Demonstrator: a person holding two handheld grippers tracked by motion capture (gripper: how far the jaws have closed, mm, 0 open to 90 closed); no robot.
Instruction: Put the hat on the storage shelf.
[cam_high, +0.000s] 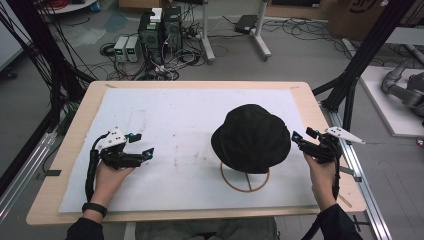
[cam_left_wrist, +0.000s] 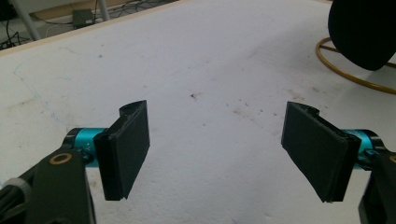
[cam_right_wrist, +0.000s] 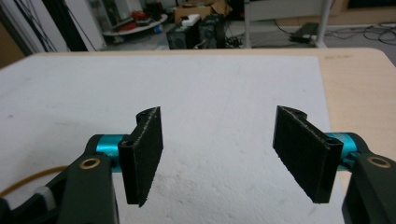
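Both hand-held grippers, left (cam_high: 141, 145) and right (cam_high: 303, 134), gape; hat (cam_high: 251, 138) between.

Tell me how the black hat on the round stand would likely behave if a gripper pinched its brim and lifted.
The black hat looks like soft cloth, so its brim would probably flop and fold. It likely weighs little. It only drapes over the thin wooden ring stand, so a sideways push might tip or drag that stand.
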